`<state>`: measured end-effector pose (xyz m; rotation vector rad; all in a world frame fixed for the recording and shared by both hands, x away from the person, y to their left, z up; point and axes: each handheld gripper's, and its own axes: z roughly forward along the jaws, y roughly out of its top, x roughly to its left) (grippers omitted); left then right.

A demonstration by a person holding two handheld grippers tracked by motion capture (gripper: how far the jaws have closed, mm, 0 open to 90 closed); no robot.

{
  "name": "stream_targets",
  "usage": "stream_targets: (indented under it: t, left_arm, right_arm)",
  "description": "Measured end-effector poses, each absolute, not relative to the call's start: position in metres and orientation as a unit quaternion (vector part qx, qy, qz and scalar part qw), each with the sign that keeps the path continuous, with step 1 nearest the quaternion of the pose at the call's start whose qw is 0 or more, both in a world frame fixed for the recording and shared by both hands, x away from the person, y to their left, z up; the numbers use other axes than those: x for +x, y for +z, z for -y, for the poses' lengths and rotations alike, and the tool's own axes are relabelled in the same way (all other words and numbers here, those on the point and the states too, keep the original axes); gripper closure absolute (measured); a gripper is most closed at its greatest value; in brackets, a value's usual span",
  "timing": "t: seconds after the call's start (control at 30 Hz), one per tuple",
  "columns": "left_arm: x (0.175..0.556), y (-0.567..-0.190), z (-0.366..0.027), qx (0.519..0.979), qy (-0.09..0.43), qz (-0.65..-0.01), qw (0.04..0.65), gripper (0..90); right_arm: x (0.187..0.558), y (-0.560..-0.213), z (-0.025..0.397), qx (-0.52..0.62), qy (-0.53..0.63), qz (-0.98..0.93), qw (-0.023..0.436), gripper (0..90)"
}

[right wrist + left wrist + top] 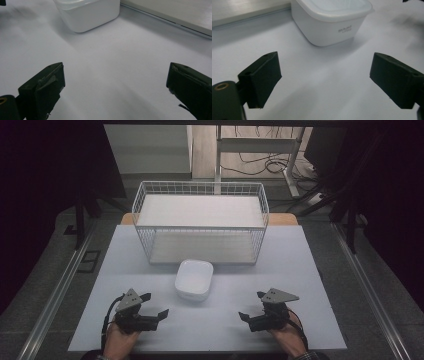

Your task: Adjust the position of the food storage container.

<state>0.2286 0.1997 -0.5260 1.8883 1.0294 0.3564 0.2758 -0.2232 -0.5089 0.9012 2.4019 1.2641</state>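
A white square lidded container [194, 279] sits on the pale table [290, 270], just in front of a white wire basket rack [200, 217]. My left gripper [155, 304] rests low at the near left, open and empty, pointing toward the container. My right gripper [252, 305] mirrors it at the near right, also open and empty. In the left gripper view the container [332, 20] stands ahead, beyond the wide-apart jaws of the left gripper [325, 80]. The right gripper view has the container [87, 12] at upper left, ahead of the spread right gripper [115, 87].
The wire rack holds a white shelf board on top and another below; its base edge [242, 12] lies behind the container, as does the same edge [175, 15]. Dark floor, metal rails and a desk frame with cables [260, 160] surround the table.
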Motion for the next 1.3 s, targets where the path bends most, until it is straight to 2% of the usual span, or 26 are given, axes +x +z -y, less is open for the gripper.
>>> stream_targets:
  t: [0.33,0.73,0.9,1.07,1.1,1.3]
  left_arm:
    - [0.230,-0.529,-0.200,0.757,0.145,-0.413,0.484,4.2]
    - [0.230,-0.525,-0.197,0.766,0.140,-0.417,0.470,5.8]
    - [0.230,-0.523,-0.198,0.768,0.148,-0.420,0.460,19.0]
    - [0.231,-0.521,-0.201,0.767,0.135,-0.416,0.469,41.1]
    - [0.232,-0.521,-0.201,0.767,0.134,-0.416,0.469,42.6]
    - [0.233,-0.518,-0.195,0.773,0.139,-0.409,0.465,59.1]
  right_arm:
    - [0.276,-0.515,0.214,0.315,0.419,-0.840,0.137,0.0]
    - [0.277,-0.514,0.213,0.324,0.416,-0.841,0.124,1.0]
    - [0.279,-0.514,0.210,0.321,0.407,-0.848,0.109,8.2]
    - [0.279,-0.509,0.208,0.320,0.412,-0.846,0.110,19.8]
    - [0.279,-0.507,0.207,0.318,0.412,-0.847,0.110,21.6]
    - [0.284,-0.498,0.199,0.295,0.419,-0.852,0.107,42.2]
